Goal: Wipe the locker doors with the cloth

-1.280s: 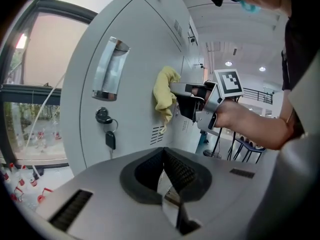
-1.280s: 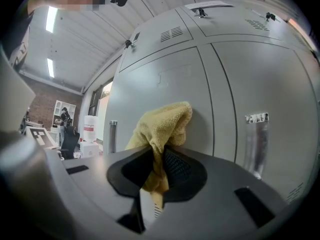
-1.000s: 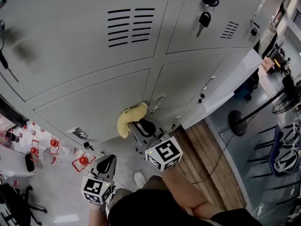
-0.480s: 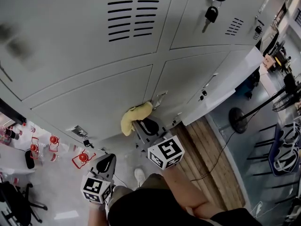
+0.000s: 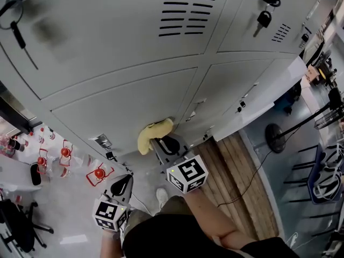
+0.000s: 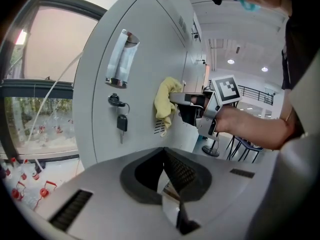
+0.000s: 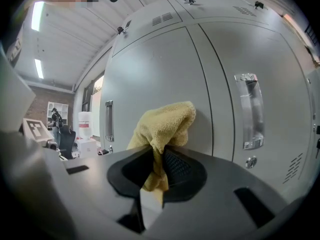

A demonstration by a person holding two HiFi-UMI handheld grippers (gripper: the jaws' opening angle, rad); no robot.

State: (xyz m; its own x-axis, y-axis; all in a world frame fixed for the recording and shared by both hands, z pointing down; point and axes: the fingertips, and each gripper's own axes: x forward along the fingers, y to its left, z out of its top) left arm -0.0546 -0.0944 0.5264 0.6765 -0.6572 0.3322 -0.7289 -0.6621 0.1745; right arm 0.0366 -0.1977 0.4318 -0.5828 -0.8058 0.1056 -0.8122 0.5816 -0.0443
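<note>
A yellow cloth [image 5: 153,134] is pressed against a lower grey locker door [image 5: 123,117], left of the seam between two doors. My right gripper [image 5: 157,141] is shut on the cloth [image 7: 166,123], whose bunched end touches the door panel [image 7: 165,69]. My left gripper [image 5: 122,183] hangs lower and to the left, away from the lockers, shut with nothing between its jaws. In the left gripper view the cloth [image 6: 165,103] and the right gripper [image 6: 186,104] show against the door, right of a hanging key [image 6: 121,123].
A metal handle [image 7: 250,111] and a round lock [image 7: 251,161] sit on the door right of the cloth. Keys hang from an upper locker [image 5: 264,19]. An open locker door [image 5: 263,98] juts out at right. Red items [image 5: 64,155] stand on the floor at left, a fan base [image 5: 277,138] at right.
The cloth and right gripper have slid a little left along the lower door, away from the seam and its handle. The left gripper has stayed where it was.
</note>
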